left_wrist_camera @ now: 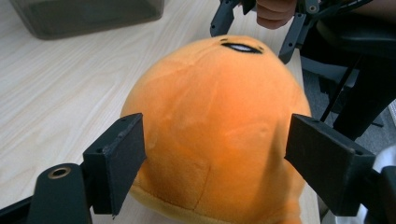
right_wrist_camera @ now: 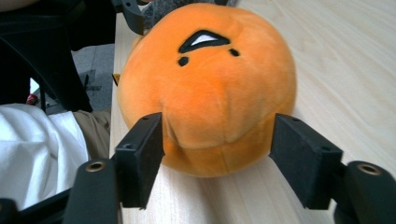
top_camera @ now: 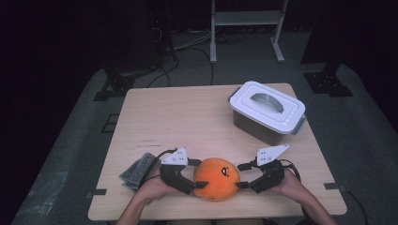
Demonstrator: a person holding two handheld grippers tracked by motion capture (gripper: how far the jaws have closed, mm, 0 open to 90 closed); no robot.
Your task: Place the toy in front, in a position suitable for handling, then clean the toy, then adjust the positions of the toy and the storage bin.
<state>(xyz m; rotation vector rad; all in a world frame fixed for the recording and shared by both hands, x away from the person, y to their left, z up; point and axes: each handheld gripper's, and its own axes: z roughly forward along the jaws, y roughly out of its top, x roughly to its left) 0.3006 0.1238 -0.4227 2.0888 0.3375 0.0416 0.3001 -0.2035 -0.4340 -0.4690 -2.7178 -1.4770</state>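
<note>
Two hand-held grippers flank a round orange plush toy with a stitched black face [top_camera: 217, 178], which sits at the near edge of the light wooden table [top_camera: 187, 117]. Left gripper [top_camera: 195, 180] and right gripper [top_camera: 243, 177] stand spread, each straddling one side of the plush, probably for a shared lift. A grey lidded plastic box [top_camera: 266, 112] waits far right, likely its destination.

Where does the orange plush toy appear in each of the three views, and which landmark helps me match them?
High view: the orange plush toy lies near the table's front edge, between both grippers.
Left gripper view: it sits in the centre, its back toward the camera.
Right gripper view: upper centre, face visible.
Shared landmark: the light wooden table.
</note>
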